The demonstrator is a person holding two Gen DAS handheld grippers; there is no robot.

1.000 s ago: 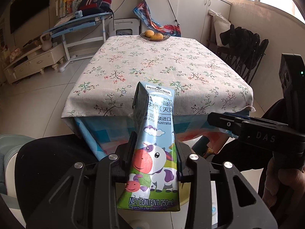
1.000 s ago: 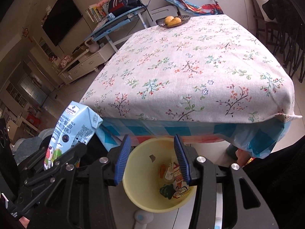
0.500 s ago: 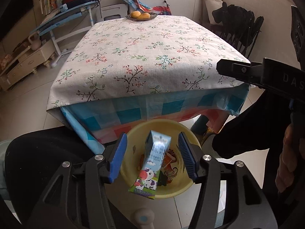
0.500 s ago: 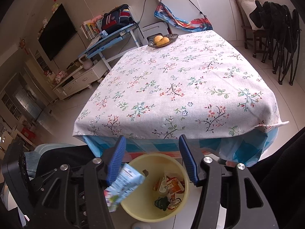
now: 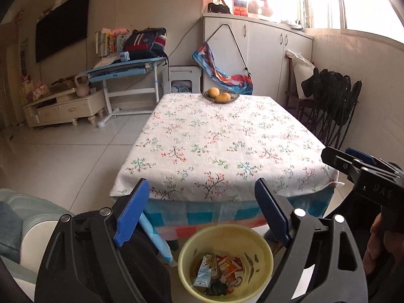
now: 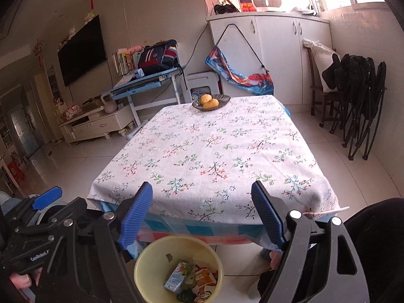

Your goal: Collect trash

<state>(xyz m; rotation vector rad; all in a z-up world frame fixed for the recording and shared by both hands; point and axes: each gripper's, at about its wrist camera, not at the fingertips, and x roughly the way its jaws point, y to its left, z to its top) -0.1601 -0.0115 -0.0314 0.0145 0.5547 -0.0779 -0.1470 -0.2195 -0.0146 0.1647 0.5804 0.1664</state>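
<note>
The milk carton (image 5: 203, 274) lay in the yellow bin (image 5: 262, 237) with other wrappers. Both the left gripper (image 5: 202, 214) and the right gripper (image 6: 203, 214) had just been opening and stood wide, with nothing between their jaws. The table (image 5: 227, 136) held only a fruit dish (image 5: 221, 96), so little seemed left to collect.

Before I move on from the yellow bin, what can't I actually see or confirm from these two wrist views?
- Bin contents: milk carton lies on top; wrappers beneath overlap, print too small in both views.
- Bin's near rim: cut off by the frame's bottom edge, right view.
- Floor under the table: hidden by the tablecloth.
</note>
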